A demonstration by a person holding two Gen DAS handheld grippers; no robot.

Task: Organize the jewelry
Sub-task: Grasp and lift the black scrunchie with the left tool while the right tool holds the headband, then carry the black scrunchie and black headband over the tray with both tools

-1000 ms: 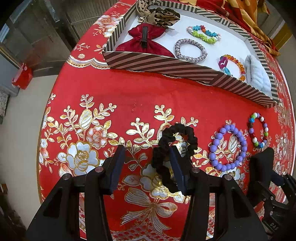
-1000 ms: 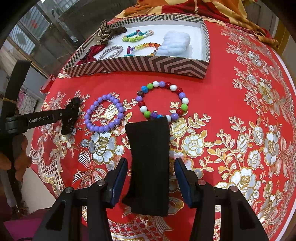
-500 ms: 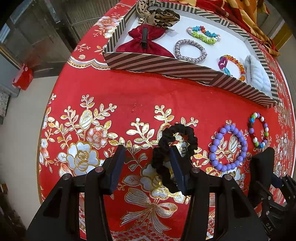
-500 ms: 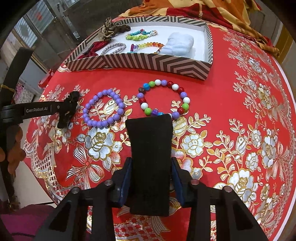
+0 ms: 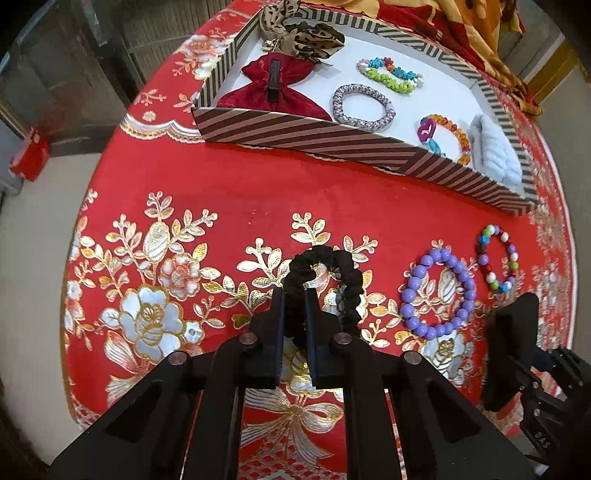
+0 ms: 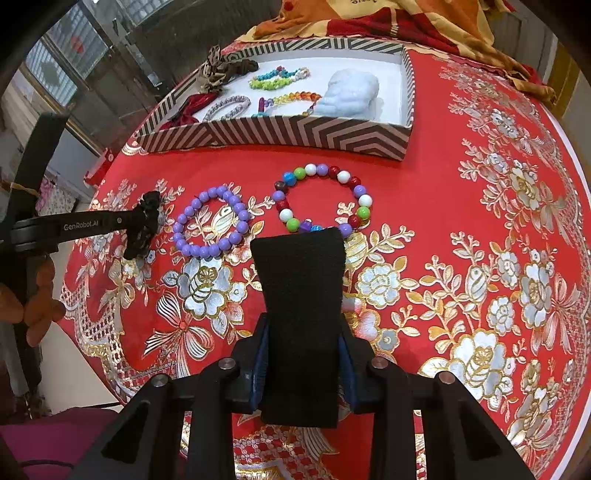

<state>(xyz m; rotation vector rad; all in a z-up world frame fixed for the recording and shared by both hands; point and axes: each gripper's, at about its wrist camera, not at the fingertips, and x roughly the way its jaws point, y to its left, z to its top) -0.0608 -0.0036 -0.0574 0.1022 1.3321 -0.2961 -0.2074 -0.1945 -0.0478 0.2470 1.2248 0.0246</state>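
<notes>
My left gripper [image 5: 294, 295] is shut on the near side of a black scrunchie [image 5: 343, 271] that lies on the red embroidered cloth; it also shows in the right wrist view [image 6: 142, 229]. My right gripper [image 6: 303, 332] is shut on a black fabric band [image 6: 301, 295], held just above the cloth. A purple bead bracelet [image 5: 437, 295] [image 6: 212, 221] and a multicoloured bead bracelet [image 5: 496, 258] [image 6: 321, 201] lie on the cloth between the grippers and the striped tray [image 5: 332, 136] [image 6: 295, 136].
The tray holds a red bow [image 5: 273, 90], a leopard bow [image 5: 303, 37], a grey braided band [image 5: 364, 103], green-blue and orange bead bracelets and a pale blue scrunchie [image 6: 351, 94]. Orange-red fabric [image 6: 388, 22] lies behind the tray. The table edge drops off at the left.
Both grippers have closed: the left on the black scrunchie, the right on the black band. The right gripper moved slightly forward toward the bracelets.
</notes>
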